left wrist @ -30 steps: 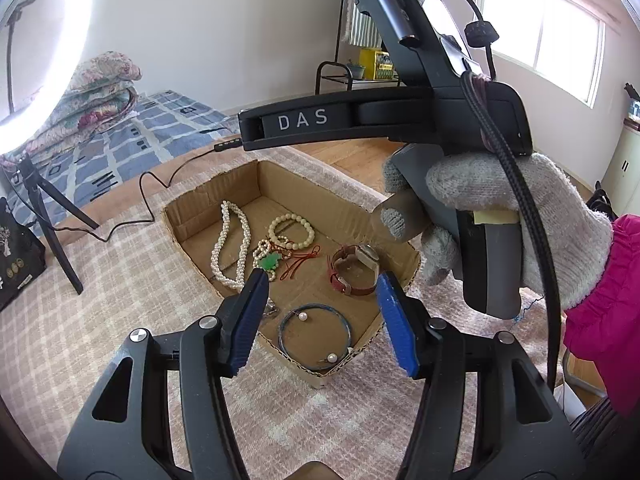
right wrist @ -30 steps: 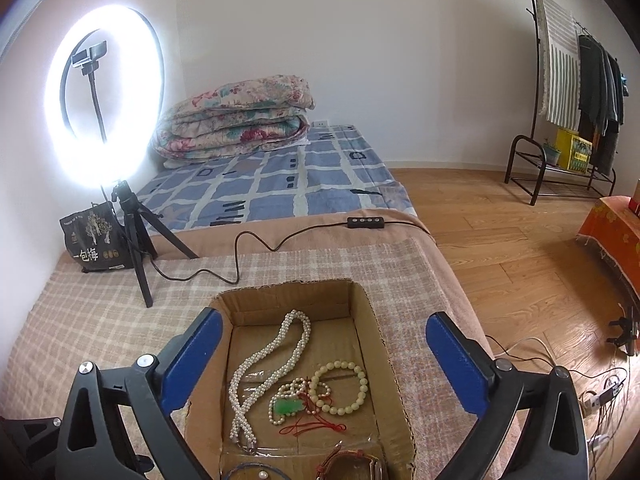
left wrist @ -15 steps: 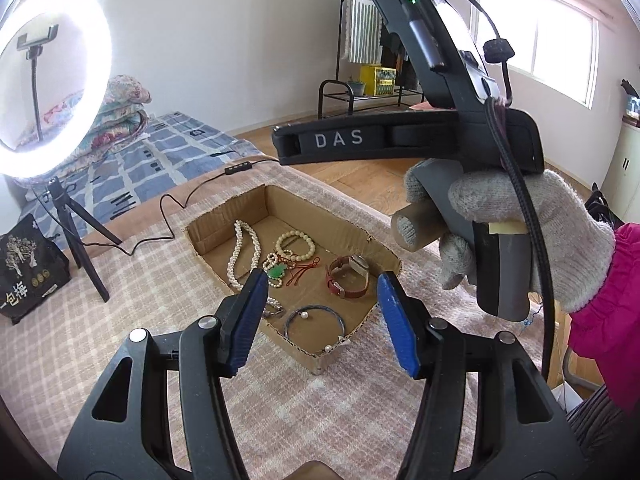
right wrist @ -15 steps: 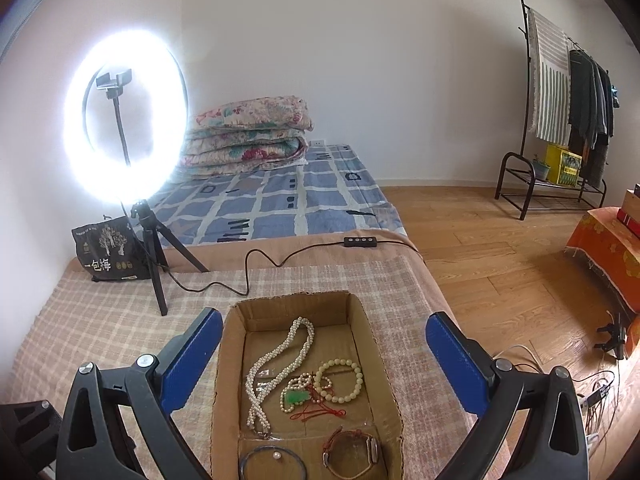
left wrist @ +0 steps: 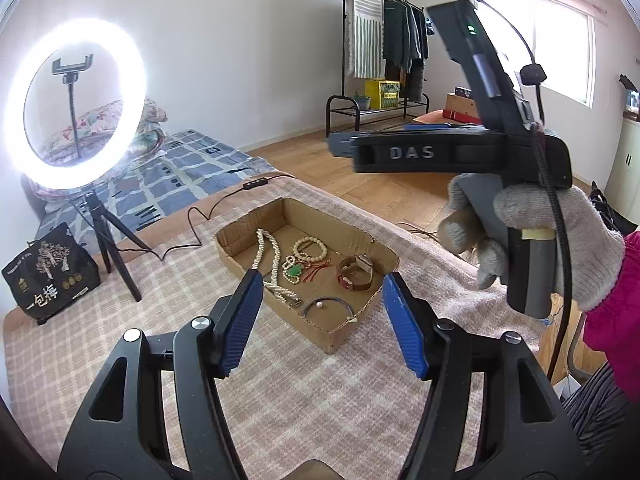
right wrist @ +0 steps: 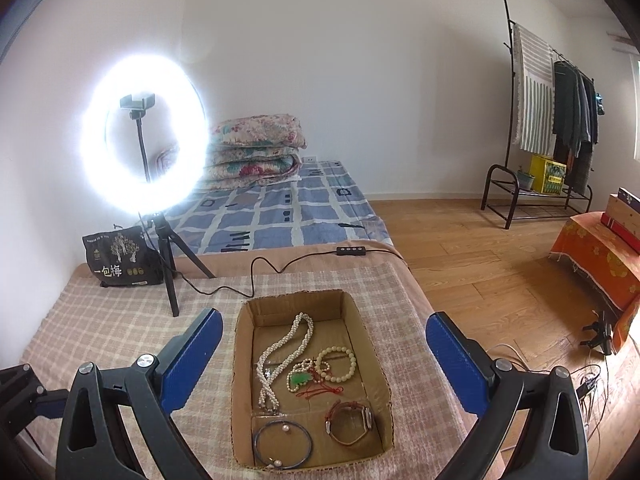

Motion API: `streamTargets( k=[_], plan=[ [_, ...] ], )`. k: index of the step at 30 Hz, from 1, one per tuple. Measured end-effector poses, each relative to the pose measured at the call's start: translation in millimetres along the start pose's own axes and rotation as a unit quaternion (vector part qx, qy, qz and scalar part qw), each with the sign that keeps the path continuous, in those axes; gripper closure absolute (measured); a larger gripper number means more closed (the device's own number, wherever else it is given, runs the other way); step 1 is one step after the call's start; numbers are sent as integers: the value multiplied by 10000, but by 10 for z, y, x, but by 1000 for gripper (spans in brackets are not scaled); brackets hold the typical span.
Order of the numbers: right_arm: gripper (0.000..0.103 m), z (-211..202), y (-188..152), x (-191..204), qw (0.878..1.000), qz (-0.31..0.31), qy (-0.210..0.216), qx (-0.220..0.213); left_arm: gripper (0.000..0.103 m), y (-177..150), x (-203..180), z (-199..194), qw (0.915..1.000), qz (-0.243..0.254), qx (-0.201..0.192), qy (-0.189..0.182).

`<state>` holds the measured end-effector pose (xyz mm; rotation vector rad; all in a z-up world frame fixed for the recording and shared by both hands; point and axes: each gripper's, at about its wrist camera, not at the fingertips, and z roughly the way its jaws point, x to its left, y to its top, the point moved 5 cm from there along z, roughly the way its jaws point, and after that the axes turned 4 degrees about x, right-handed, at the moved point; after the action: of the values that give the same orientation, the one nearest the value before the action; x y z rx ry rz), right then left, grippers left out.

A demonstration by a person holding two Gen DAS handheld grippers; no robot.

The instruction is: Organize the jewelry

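Note:
A shallow cardboard box (right wrist: 244,364) (left wrist: 348,332) sits on the checked cloth. In it lie a long pearl necklace (right wrist: 285,346) (left wrist: 267,258), a cream bead bracelet (right wrist: 336,364) (left wrist: 310,249), a green pendant on a red cord (right wrist: 302,379) (left wrist: 296,270), a brown-strap watch (right wrist: 352,420) (left wrist: 355,273) and a dark bangle with pearls (right wrist: 283,444) (left wrist: 328,307). My left gripper (left wrist: 322,320) is open and empty, above the box's near end. My right gripper (right wrist: 320,356) is open and empty, held high over the box; its body (left wrist: 460,152) shows in a gloved hand.
A lit ring light on a tripod (right wrist: 146,140) (left wrist: 74,104) stands at the table's far left, its cable (right wrist: 256,268) trailing behind the box. A black bag (right wrist: 120,258) (left wrist: 48,276) stands beside it. The table edge (right wrist: 412,280) drops to wooden floor on the right.
Both grippers have risen and drawn back from the box, which now looks smaller and lower in both views. Both stay open and empty.

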<state>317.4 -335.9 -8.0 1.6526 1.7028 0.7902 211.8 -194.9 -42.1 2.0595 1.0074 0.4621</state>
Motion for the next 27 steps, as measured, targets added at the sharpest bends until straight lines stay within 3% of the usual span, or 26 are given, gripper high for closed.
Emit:
streamTargets(
  k=[6,10,27],
  plan=[
    [0,-224,-99,17,9998,93,-167,-40,31,-82,119,-227,9998,-96,-131,152],
    [0,-340,-180,81,9996,96,-247,-16,18,-126,213,-361,9991,-226,-231,272],
    [0,-874,-525,218,9987,287,-388,-175,2,-203,433,-724,9942,-619,-478,735]
  ],
)
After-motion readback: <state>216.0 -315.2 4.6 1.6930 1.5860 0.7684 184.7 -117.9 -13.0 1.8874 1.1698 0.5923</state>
